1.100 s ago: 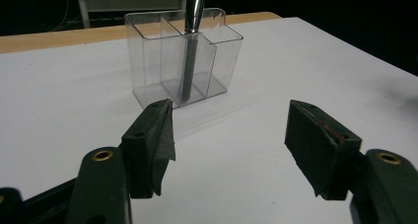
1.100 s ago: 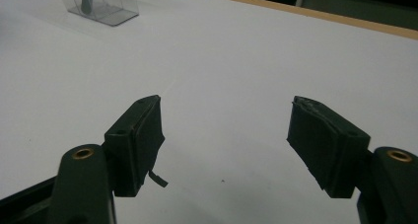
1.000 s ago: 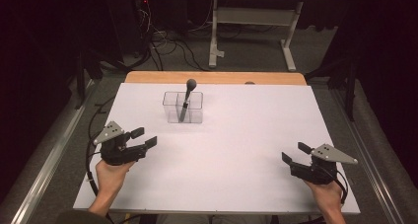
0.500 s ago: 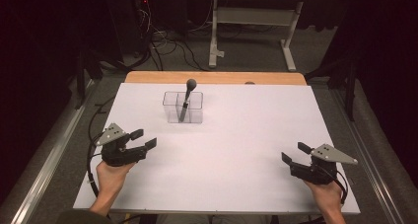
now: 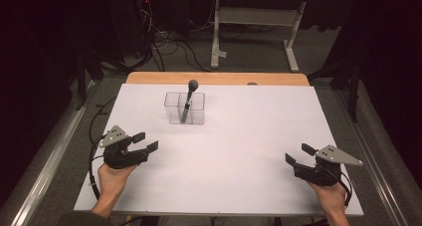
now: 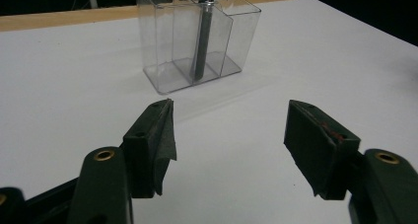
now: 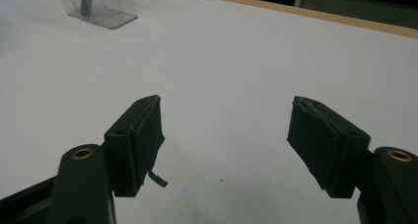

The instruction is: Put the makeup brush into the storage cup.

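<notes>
I am working in what is looking like a dim lab or recording studio, where a white-topped table [image 5: 219,136] is standing on grey carpet [image 5: 59,151], cables [image 5: 169,49] are trailing across the floor, and a metal-framed bench [image 5: 254,17] is waiting behind.

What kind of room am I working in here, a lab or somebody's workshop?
Most likely a lab or recording setup: a white-covered table holding a clear divided holder with a microphone, loose cables on grey carpet, and a metal-legged bench behind.
</notes>
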`<action>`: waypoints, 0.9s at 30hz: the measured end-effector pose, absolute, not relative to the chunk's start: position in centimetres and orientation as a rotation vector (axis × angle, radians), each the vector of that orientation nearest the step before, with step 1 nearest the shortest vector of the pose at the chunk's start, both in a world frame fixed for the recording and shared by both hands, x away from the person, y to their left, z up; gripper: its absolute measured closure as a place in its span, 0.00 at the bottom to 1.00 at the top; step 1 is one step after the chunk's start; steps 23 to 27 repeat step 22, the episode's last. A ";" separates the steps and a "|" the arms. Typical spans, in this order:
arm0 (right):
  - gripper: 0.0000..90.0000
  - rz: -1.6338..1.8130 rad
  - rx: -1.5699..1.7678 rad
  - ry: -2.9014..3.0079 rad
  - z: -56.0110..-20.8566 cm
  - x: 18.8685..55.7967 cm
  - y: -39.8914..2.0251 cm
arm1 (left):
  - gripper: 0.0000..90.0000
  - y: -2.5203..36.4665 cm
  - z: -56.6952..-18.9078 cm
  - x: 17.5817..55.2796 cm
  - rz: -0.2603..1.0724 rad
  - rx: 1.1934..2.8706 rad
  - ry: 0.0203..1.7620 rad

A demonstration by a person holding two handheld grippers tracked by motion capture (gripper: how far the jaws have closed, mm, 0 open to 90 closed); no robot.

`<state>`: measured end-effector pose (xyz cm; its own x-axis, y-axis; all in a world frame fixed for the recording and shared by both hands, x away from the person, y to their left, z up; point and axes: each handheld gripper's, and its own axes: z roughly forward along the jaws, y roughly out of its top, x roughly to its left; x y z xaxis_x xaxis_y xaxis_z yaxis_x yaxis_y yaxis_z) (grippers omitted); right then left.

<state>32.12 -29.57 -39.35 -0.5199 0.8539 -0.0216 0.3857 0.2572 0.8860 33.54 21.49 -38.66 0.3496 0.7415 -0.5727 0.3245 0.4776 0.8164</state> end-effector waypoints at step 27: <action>0.34 1.203 1.121 2.026 -39.4 32.2 -29.6 | 0.39 21.6 -38.3 33.4 0.401 1.088 1.223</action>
